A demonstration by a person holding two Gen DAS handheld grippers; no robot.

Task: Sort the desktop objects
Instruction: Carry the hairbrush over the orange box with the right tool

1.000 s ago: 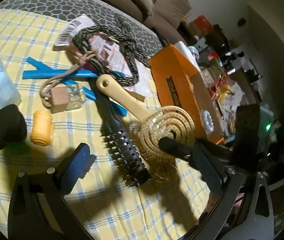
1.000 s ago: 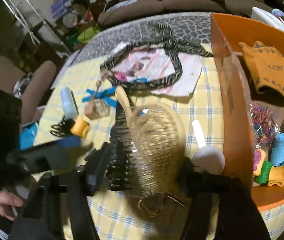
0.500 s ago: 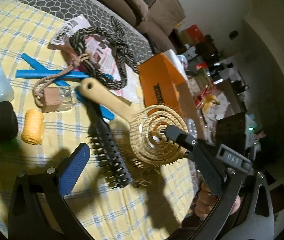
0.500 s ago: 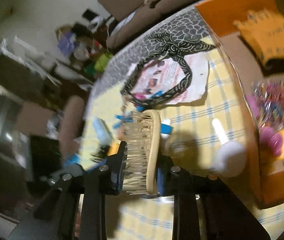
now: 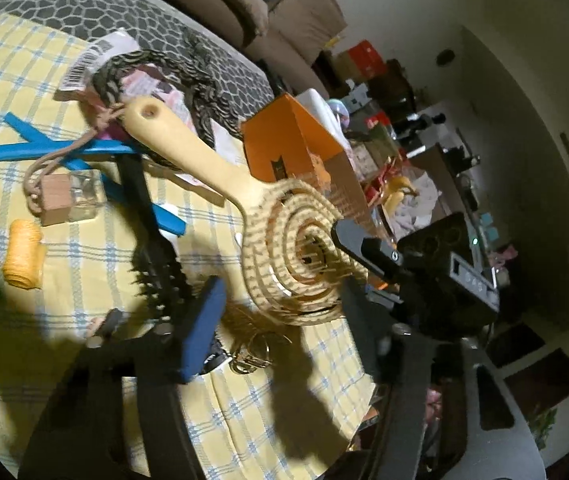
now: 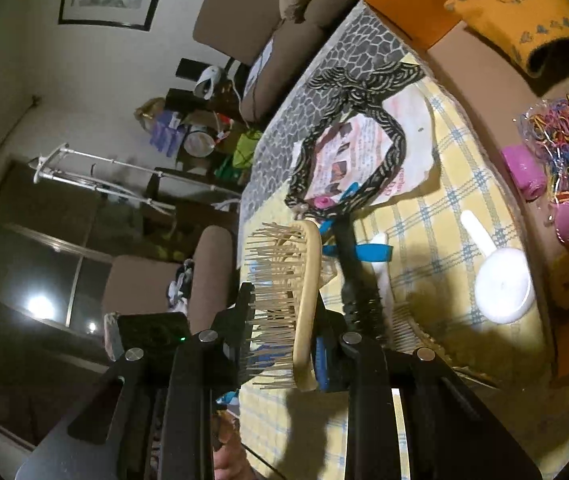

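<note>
We count two hairbrushes: our right tongs [image 6: 284, 344] clamp the wooden paddle brush [image 6: 304, 292] above the counter [image 5: 24, 80]; the black round brush [image 5: 156, 256] lies under it. Left tongs [image 5: 284, 312] closing, nothing between. One orange box [image 5: 284, 148] at the far edge, one yellow curler [image 5: 24, 256], two blue strips [image 5: 64, 148].

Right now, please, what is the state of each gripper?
Left gripper: jaws closing; nothing clearly gripped, black brush lies just ahead.
Right gripper: shut on the wooden spiral hairbrush, lifted off the table.
</note>
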